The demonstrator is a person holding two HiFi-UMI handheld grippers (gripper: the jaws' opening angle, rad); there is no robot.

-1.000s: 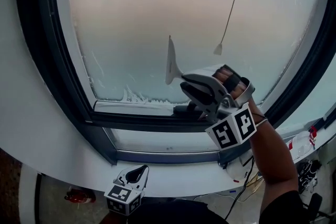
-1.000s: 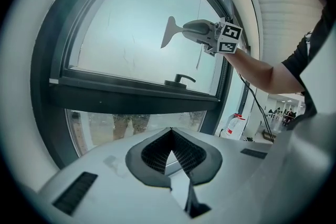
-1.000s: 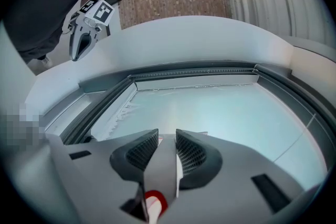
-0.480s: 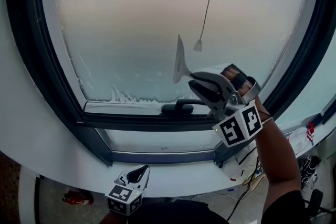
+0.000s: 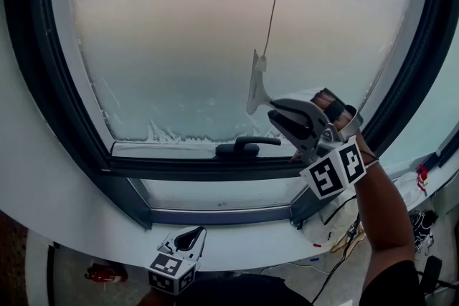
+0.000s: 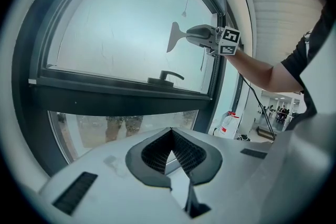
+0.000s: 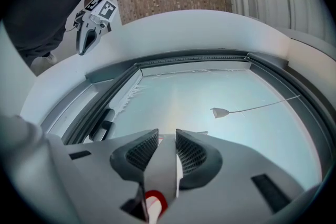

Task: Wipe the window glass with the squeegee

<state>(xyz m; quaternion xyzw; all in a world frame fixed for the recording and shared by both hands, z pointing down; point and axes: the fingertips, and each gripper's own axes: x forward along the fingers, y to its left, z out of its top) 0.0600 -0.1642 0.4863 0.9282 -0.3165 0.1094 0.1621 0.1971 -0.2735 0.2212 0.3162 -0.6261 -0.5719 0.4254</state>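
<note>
While the right gripper (image 5: 281,118) clamps the squeegee (image 5: 256,86) handle, its blade juts beyond the jaws onto the glass (image 5: 172,32); the left gripper (image 5: 188,236) hangs low, closed, empty.

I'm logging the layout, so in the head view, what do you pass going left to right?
left gripper → window handle → right gripper, shut on the squeegee → forearm
</note>
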